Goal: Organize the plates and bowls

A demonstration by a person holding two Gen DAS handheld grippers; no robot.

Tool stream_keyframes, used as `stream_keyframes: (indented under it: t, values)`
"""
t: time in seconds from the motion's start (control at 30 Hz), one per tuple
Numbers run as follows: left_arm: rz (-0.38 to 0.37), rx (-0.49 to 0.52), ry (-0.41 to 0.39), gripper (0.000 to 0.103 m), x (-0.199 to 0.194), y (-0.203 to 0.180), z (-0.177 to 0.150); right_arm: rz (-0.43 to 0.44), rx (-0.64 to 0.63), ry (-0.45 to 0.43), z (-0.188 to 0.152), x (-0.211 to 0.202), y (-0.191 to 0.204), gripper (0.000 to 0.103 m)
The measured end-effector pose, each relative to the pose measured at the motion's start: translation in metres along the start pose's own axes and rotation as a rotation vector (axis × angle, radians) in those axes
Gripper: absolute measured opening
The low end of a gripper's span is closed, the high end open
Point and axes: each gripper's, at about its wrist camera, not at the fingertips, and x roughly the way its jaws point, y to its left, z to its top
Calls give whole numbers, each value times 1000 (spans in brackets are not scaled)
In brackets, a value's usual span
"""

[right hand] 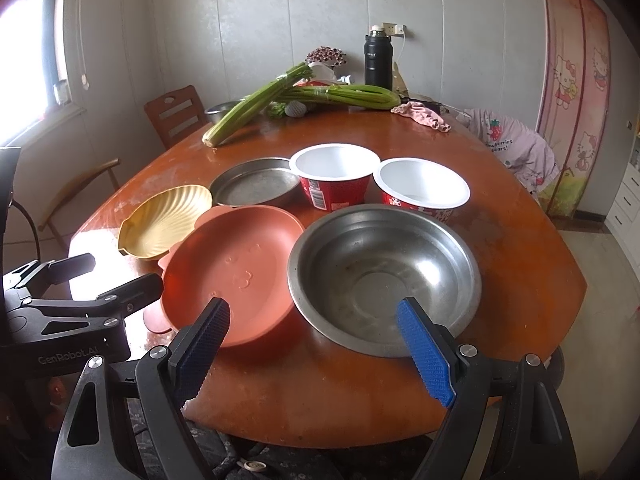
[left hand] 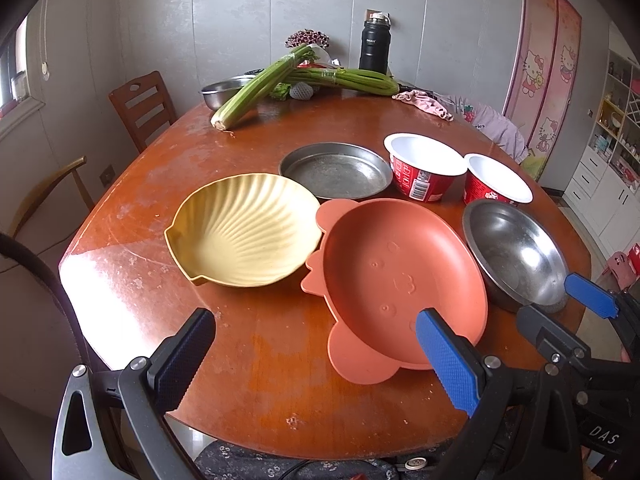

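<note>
On the round wooden table (left hand: 260, 360) lie a yellow shell-shaped plate (left hand: 244, 232), an orange animal-shaped plate (left hand: 396, 280), a flat metal pan (left hand: 336, 170), a steel bowl (right hand: 384, 276) and two red paper bowls (right hand: 334, 176) (right hand: 422, 190). My left gripper (left hand: 316, 344) hovers open over the near table edge, in front of the yellow and orange plates, holding nothing. My right gripper (right hand: 314, 334) is open too, its fingers straddling the near rim of the steel bowl without touching it. The right gripper (left hand: 568, 312) also shows at the right edge of the left wrist view.
Celery bunches (left hand: 248, 90), a small steel bowl (left hand: 222, 94), a black flask (left hand: 374, 46) and a pink cloth (left hand: 424, 104) sit at the table's far side. Wooden chairs (left hand: 142, 108) stand on the left. A chair draped with clothing (right hand: 516, 148) is on the right.
</note>
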Motion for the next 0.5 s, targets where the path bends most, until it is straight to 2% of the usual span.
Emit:
stream_keyframes:
  t: [0.5]
  values:
    - [-4, 15, 6, 101, 1, -7, -2, -10, 15, 7, -5, -2, -6, 87]
